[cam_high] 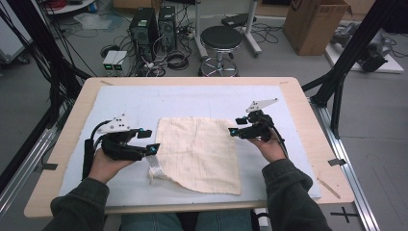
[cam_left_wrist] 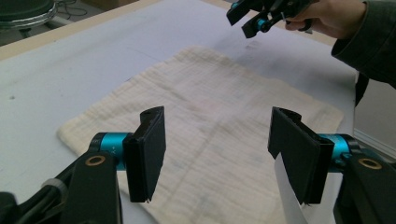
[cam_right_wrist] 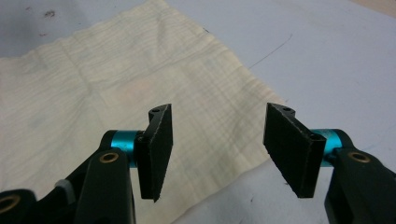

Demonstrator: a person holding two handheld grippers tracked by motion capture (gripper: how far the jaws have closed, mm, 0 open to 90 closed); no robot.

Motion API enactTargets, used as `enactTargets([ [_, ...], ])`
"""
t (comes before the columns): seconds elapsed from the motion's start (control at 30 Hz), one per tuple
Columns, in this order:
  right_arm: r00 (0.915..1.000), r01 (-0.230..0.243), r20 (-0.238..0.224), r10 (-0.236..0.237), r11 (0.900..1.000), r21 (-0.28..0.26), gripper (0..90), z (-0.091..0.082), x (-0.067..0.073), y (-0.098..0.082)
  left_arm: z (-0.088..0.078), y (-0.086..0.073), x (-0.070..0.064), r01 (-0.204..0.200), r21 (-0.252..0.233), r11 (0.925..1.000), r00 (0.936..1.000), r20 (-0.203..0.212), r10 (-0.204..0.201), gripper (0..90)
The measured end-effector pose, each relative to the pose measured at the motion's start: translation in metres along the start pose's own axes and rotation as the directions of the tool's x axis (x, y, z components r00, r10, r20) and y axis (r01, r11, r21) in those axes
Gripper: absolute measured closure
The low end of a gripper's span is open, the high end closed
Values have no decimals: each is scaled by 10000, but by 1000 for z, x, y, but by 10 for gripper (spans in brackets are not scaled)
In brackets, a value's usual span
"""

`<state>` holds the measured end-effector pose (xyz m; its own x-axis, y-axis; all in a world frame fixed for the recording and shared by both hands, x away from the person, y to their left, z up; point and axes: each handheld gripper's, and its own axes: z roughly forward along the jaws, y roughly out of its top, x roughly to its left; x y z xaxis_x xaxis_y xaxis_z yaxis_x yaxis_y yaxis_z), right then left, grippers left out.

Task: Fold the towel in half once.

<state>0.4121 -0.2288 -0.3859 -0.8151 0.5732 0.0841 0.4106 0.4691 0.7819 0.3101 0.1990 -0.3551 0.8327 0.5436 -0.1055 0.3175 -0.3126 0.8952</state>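
Cream cloth [cam_high: 199,153] of coarse matt weave on smooth matt white mat [cam_high: 192,98], pale wooden table [cam_high: 62,144].

A light wooden desk [cam_high: 308,144] carries a pale grey mat [cam_high: 192,98]. Beyond it, on the grey floor [cam_high: 380,125], stand a black round stool [cam_high: 221,38], two computer towers [cam_high: 153,26] amid tangled cables [cam_high: 168,60], and an open cardboard box [cam_high: 315,24]. Black frame struts [cam_high: 346,62] flank the desk.

I'm working in a lab: beyond my surface [cam_high: 298,96] sit two computer towers [cam_high: 153,26] amid tangled cables [cam_high: 168,60] on the grey floor, a black round stool [cam_high: 221,38], an open cardboard box [cam_high: 312,24], and black metal frame struts [cam_high: 353,45] at both sides.
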Motion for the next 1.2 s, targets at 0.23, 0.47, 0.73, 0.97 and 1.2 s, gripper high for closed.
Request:
enactTargets([
  [0.23, 9996, 278, -92, -276, 9994, 191, 422, 5, 9, 2, 6, -12, -6, -50, 492, 9988, 9999, 90, 46, 368],
  [0.47, 9998, 163, 103, -165, 9996, 211, 450, 7, 6, 2, 18, -11, 14, 240, 519, 9984, 9968, -778, -199, 391],
  [0.73, 9994, -183, 314, 176, 9996, 229, 487, 13, -14, 12, 46, 3, 50, 900, 455, 9949, 9831, -1637, -815, 435],
  [0.97, 9930, -788, 909, 758, 9964, 299, 579, 22, -37, 14, 72, 6, 84, 1510, 401, 9877, 9513, -2774, -1341, 475],
  [1.2, 9868, -1489, 752, 1434, 9861, 743, 600, 45, -54, 2, 99, -10, 104, 2013, 1139, 9729, 9324, -3266, -1547, 519],
])
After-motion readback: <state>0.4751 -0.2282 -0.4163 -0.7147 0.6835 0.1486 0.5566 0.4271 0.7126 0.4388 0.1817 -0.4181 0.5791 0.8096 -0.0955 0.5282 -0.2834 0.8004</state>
